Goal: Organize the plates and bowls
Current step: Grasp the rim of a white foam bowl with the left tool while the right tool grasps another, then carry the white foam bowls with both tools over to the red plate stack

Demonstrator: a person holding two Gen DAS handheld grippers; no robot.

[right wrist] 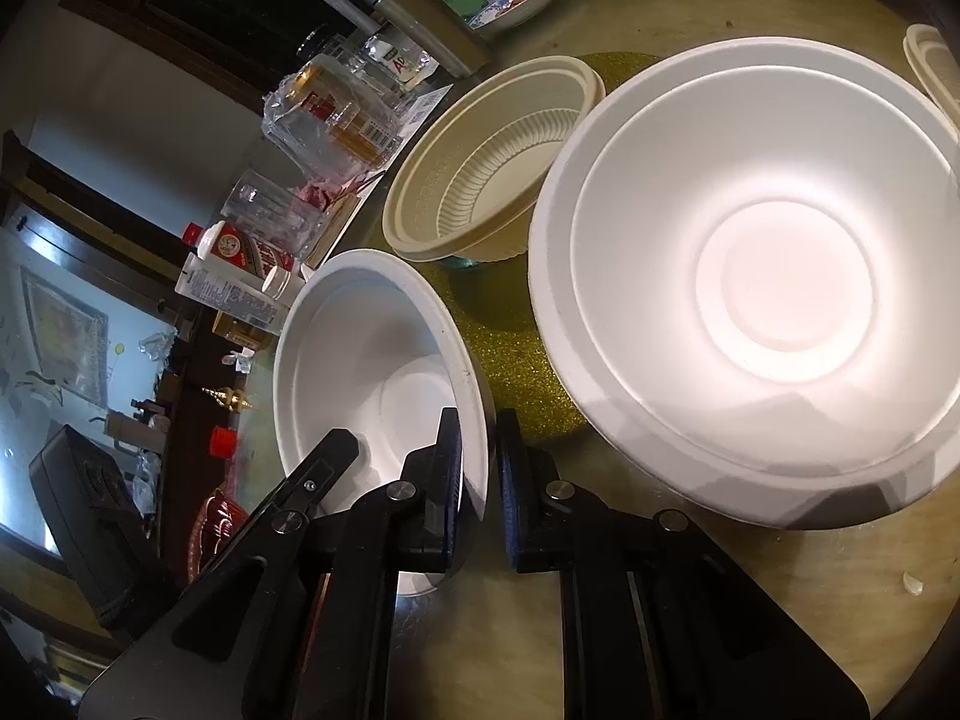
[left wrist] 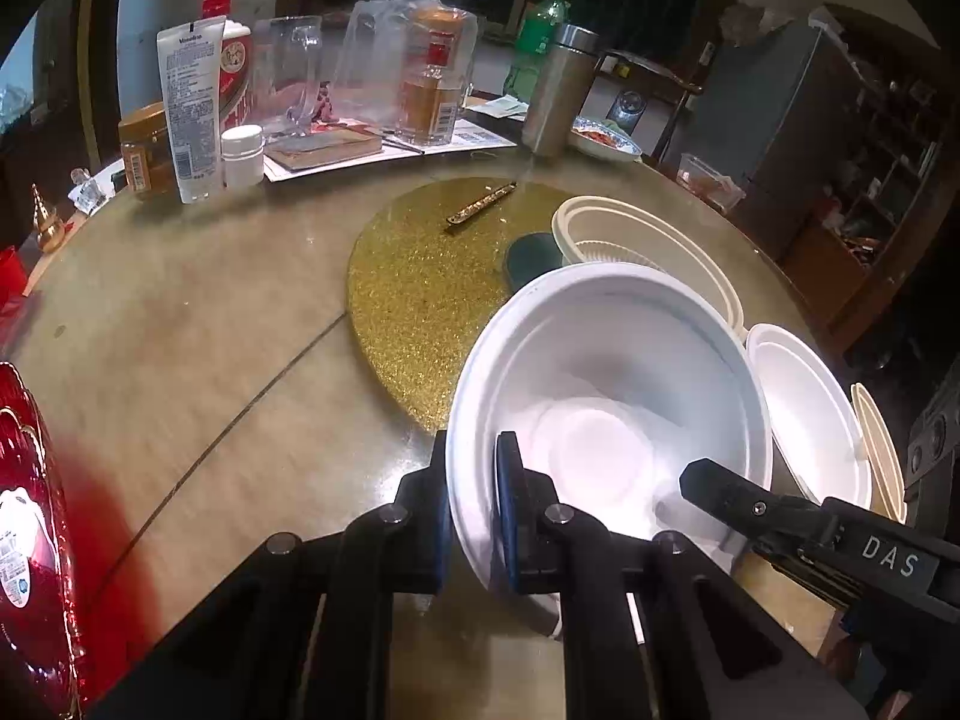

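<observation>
My left gripper (left wrist: 471,504) is shut on the near-left rim of a white bowl (left wrist: 606,396) held over the table. My right gripper (right wrist: 480,480) is shut on the opposite rim of that same white bowl (right wrist: 372,354); one of its fingers (left wrist: 720,486) shows inside the bowl in the left wrist view. A second white bowl (right wrist: 762,282) sits to the right on the table and also shows in the left wrist view (left wrist: 804,408). A cream ribbed bowl (left wrist: 636,240) stands behind them, seen too in the right wrist view (right wrist: 486,162).
A gold glitter mat (left wrist: 432,282) lies on the round table (left wrist: 198,324). Bottles, a tube (left wrist: 192,114), jars and a glass box (left wrist: 408,78) crowd the far edge. A red package (left wrist: 30,534) is at the left. Another cream dish (right wrist: 936,72) sits far right.
</observation>
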